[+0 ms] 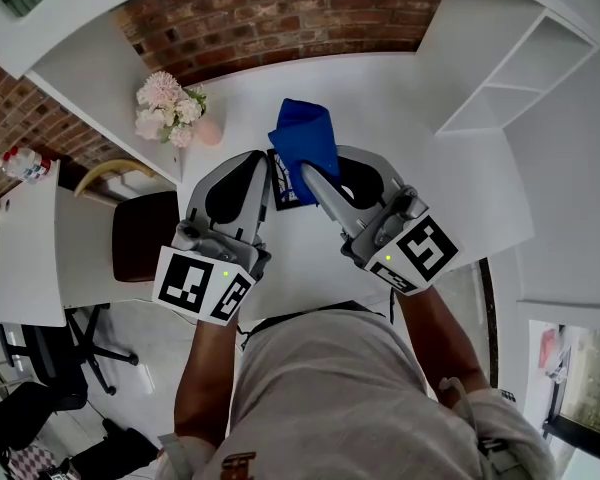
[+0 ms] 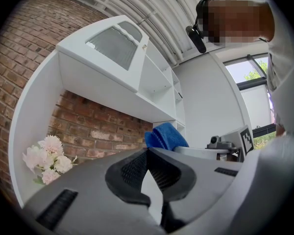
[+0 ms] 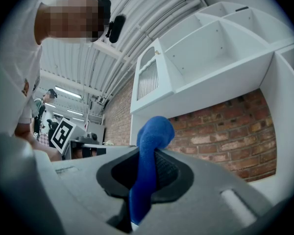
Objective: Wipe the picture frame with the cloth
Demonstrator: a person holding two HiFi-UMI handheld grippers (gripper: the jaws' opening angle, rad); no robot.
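A blue cloth is pinched between the jaws of my right gripper, which is shut on it; the cloth bunches out past the tips, over the white desk. In the right gripper view the cloth rises through the closed jaws. My left gripper sits just to its left, shut with nothing between its pads. A dark flat object with a pale print, apparently the picture frame, lies on the desk between the two grippers, mostly hidden by them and the cloth.
A bunch of pink and white flowers stands at the desk's back left. White shelves rise on the right, and a brick wall runs behind. A brown chair seat sits left of the desk.
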